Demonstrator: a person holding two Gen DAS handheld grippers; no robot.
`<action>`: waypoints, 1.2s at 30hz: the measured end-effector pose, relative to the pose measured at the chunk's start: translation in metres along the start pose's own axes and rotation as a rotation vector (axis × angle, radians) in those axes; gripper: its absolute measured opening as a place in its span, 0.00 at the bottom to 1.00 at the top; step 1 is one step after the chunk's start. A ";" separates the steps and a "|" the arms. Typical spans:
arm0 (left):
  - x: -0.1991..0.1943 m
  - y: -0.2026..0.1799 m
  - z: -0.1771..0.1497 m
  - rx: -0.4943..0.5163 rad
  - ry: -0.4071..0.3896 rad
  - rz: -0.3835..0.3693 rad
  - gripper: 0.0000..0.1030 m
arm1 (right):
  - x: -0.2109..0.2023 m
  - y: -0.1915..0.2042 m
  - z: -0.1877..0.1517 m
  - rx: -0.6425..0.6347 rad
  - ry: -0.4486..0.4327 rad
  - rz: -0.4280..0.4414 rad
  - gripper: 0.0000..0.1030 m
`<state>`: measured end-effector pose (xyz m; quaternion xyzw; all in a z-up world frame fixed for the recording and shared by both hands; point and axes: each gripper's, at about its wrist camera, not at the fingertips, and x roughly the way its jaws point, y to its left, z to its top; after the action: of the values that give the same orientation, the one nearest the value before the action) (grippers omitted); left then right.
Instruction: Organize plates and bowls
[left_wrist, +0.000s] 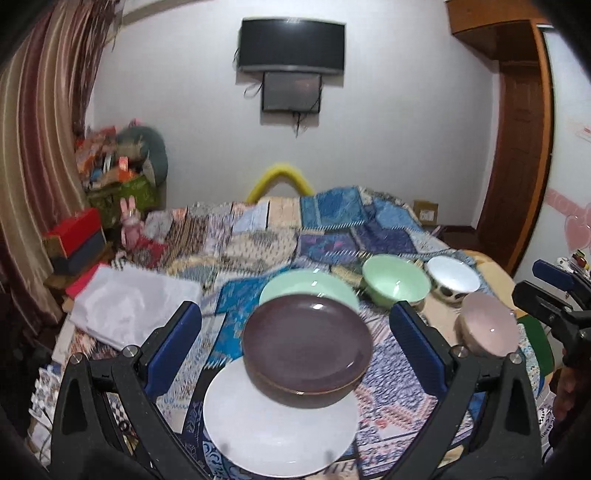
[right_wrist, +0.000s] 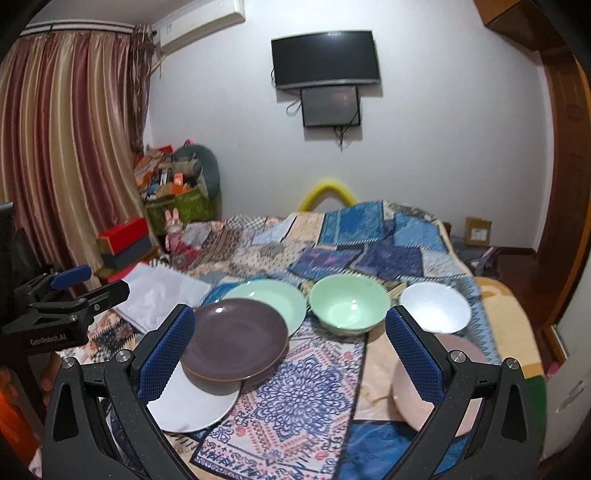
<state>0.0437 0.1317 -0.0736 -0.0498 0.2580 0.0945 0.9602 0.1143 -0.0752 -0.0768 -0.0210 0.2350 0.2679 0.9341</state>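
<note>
Directly ahead of the left tool (left_wrist: 295, 343), spread wide and empty, sat the brown plate (left_wrist: 308, 349) on the white plate (left_wrist: 280, 421), on the bed; the right tool (right_wrist: 290, 350), equally wide, hung nearer the pink bowl (right_wrist: 424, 398).

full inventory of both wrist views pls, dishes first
brown plates: 2 stacked, dark brown, on the white plate
white plate: 1, white, near left of bed
green plate: 1, mint, behind the brown plates
green bowl: 1, mint, centre
white bowl: 1, white inside, right of green bowl
pink bowl: 1, pink, near right
quilt: 1, patchwork blue, under the dishes
TV: 1, black, wall
curtain: 1, striped brown, left
left gripper: open, over the brown plates
right gripper: open, holding nothing
</note>
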 end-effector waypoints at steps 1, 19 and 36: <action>0.008 0.007 -0.003 -0.010 0.013 0.003 1.00 | 0.006 0.002 -0.002 -0.001 0.014 0.004 1.00; 0.154 0.080 -0.033 -0.048 0.286 0.014 0.77 | 0.134 -0.003 -0.037 0.064 0.316 0.038 0.75; 0.227 0.086 -0.052 -0.098 0.489 -0.146 0.39 | 0.190 -0.005 -0.062 0.141 0.474 0.112 0.36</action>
<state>0.1935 0.2436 -0.2373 -0.1363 0.4733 0.0225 0.8700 0.2324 0.0033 -0.2185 -0.0048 0.4663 0.2895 0.8359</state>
